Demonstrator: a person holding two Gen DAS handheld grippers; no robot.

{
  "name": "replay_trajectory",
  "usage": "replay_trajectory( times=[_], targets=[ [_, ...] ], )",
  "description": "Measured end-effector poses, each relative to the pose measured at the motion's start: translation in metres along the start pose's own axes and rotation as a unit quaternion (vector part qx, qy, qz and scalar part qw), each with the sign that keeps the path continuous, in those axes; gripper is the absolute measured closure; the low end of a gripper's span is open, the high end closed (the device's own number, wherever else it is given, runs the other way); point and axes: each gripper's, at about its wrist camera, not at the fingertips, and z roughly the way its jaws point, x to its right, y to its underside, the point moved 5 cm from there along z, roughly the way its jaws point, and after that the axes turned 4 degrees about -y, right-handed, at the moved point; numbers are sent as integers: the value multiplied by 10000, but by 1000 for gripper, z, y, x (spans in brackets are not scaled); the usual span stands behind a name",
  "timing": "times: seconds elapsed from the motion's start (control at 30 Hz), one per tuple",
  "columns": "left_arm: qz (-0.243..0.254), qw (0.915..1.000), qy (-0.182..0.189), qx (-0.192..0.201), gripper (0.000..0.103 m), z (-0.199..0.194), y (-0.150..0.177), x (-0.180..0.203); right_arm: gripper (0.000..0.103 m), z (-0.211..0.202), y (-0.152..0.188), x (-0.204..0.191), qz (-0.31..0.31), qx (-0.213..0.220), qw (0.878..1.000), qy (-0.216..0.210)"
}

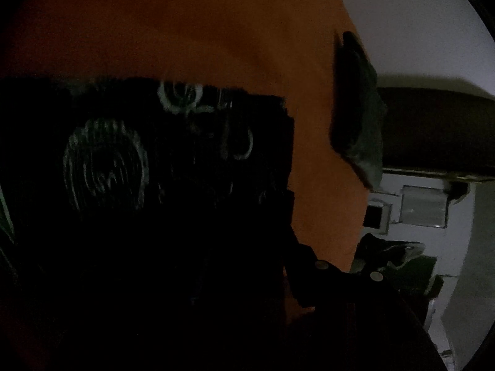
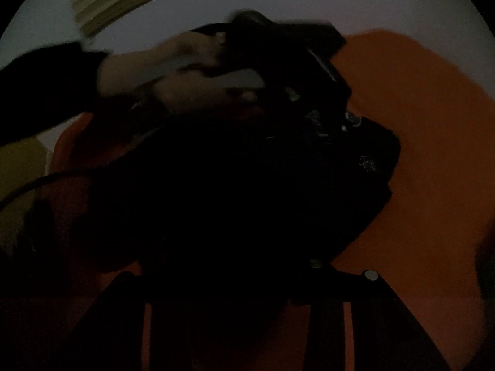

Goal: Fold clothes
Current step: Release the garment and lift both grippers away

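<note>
A black garment (image 1: 148,167) with white swirl print fills the lower left of the left wrist view and lies over an orange surface (image 1: 191,31). It covers my left gripper (image 1: 247,247); only the right finger (image 1: 301,266) shows at its edge, so the jaws are hidden. In the right wrist view the same garment (image 2: 247,191) is bunched over my right gripper (image 2: 241,278), hiding its fingertips. A hand (image 2: 191,61) holds the left gripper (image 2: 309,92) at the garment's far edge.
A dark green folded cloth (image 1: 359,117) sits at the right edge of the orange surface, with a dark ledge (image 1: 433,130) and white fittings beyond. A black cable (image 2: 46,182) runs at the left. The orange surface (image 2: 417,154) lies bare to the right.
</note>
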Motion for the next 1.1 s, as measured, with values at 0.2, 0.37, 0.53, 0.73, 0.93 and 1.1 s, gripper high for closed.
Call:
replay_trajectory(
  times=[0.2,0.37,0.53,0.73,0.93,1.1],
  targets=[
    [-337,9959,-101,828,57,-52,-11,-20,73,26,-33,51,901,169,9957,-148],
    [-508,9840,-284,1685,57,-106,-16,-32,76,37,-45,90,1449,434,9884,-102],
    [-216,9727,-292,2292,57,-156,26,-11,82,36,-39,101,1926,1011,9753,-393],
    [433,9529,-348,2983,57,-189,121,7,84,-17,-69,128,1995,2256,9528,-381],
    [1333,9477,-1305,2590,57,-123,155,21,84,21,-82,189,2434,2133,9458,283],
    [1361,9451,-2194,2003,57,-56,145,-13,65,49,-83,201,2531,1822,9472,748]
  ],
)
